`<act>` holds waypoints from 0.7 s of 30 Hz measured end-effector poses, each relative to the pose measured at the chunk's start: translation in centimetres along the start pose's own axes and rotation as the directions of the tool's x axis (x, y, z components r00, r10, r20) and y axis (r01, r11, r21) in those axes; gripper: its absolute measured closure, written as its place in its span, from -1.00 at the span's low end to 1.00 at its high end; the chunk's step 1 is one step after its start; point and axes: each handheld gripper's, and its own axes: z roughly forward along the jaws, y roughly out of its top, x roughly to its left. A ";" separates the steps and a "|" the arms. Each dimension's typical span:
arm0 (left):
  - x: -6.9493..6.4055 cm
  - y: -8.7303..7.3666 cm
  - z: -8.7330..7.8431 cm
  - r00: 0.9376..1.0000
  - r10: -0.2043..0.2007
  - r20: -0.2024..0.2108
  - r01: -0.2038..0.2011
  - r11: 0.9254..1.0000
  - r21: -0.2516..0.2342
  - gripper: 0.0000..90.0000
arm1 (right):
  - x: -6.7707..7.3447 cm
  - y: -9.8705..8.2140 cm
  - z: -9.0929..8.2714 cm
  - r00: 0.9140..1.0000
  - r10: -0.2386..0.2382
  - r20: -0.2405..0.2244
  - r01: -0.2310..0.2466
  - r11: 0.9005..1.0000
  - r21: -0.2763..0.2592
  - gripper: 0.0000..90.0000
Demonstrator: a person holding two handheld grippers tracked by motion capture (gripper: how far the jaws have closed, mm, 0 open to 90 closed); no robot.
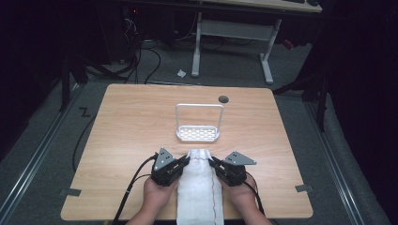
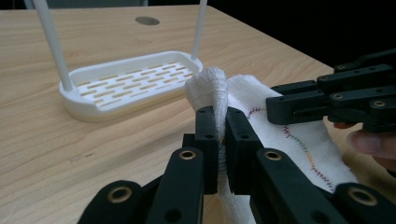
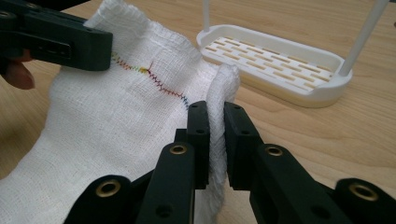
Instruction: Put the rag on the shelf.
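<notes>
Overhead, the left gripper (image 1: pixel 184 162) sits at the left edge of a white cloth (image 1: pixel 201 187) that lies along the near middle of the wooden table (image 1: pixel 131 122) and hangs over its front edge. The right gripper (image 1: pixel 213 163) sits at the cloth's opposite edge. Each rests in a hand, and the far corners of the cloth are bunched at the jaw tips.

The high view does not settle the grip; the gripper views do. In the left gripper view, the left gripper (image 2: pixel 221 126) has its jaws clamped on a gathered fold of the cloth (image 2: pixel 299 140), with the other gripper's black jaw reaching in from the right. In the right gripper view, the right gripper (image 3: pixel 216 122) likewise pinches a folded edge of the cloth (image 3: pixel 107 126), and coloured zigzag stitching (image 3: pixel 159 81) runs across the weave.

Beyond the cloth stands a white slotted rack (image 1: pixel 197 133) with a tall hoop handle (image 1: pixel 199 106), apart from both grippers. A dark round grommet (image 1: pixel 223 99) lies farther back. A white desk frame (image 1: pixel 232 35) stands on the floor behind.
</notes>
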 end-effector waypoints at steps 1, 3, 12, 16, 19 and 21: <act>0.0 0.0 0.0 1.000 0.000 0.000 0.000 1.000 0.000 0.89 | 0.0 0.0 0.0 1.000 0.000 0.000 0.000 1.000 0.000 0.83; -0.3 0.2 -0.1 1.000 0.001 0.003 -0.001 1.000 -0.009 0.89 | 0.0 0.3 -0.3 1.000 -0.008 0.009 0.009 1.000 -0.017 0.83; -0.2 1.3 -0.3 0.999 0.020 -0.030 -0.021 0.999 -0.042 0.90 | 0.3 1.1 -1.4 0.999 -0.025 0.032 0.028 0.996 -0.083 0.84; -0.6 2.7 -1.0 0.999 0.029 -0.040 -0.033 0.995 -0.094 0.90 | 0.6 2.5 -2.8 0.998 -0.032 0.056 0.041 0.985 -0.167 0.84; -1.0 3.7 -1.4 0.998 0.045 -0.045 -0.050 0.991 -0.123 0.90 | 0.9 3.0 -3.4 0.996 -0.048 0.073 0.061 0.980 -0.191 0.84; -1.2 4.3 -1.7 0.998 0.049 -0.045 -0.055 0.989 -0.139 0.90 | 0.9 3.5 -3.9 0.995 -0.050 0.088 0.068 0.973 -0.219 0.83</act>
